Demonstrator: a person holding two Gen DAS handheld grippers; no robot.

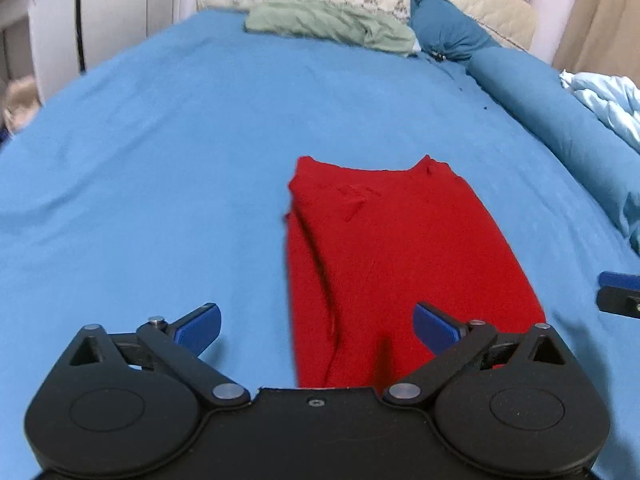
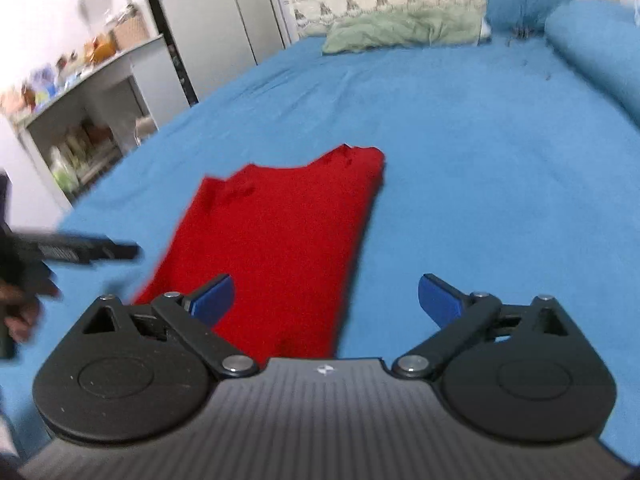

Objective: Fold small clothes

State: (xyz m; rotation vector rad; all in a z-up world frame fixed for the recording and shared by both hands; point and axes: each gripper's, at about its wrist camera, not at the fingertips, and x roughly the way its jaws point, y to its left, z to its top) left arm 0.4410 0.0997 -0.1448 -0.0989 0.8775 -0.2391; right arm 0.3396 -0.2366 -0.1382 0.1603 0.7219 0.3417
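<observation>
Red garment (image 1: 400, 256) is lying flat on the blue bedsheet (image 1: 160, 160) as a long narrow strip, its notched neckline end pointing toward twelve o'clock and the headboard, its sides already looking tucked inward. Both handheld tongs are hovering over the near end with nothing between them: the left gripper (image 1: 316, 326) is standing spread wide with one blue pad over the cloth and the other over bare sheet at nine o'clock, and the right gripper (image 2: 326, 298) is likewise gaping fully open, straddling the strip's right edge. A green cloth (image 1: 332, 26) is sitting crumpled at twelve o'clock near a blue pillow (image 1: 444, 28), well apart from the work. The step in hand is probably the end-to-end fold; doing it well is likely meaning pinching the two near corners at matching points, catching every layer, lifting evenly, and carrying the hem straight toward the neckline so the tucked sides are not sliding out.
</observation>
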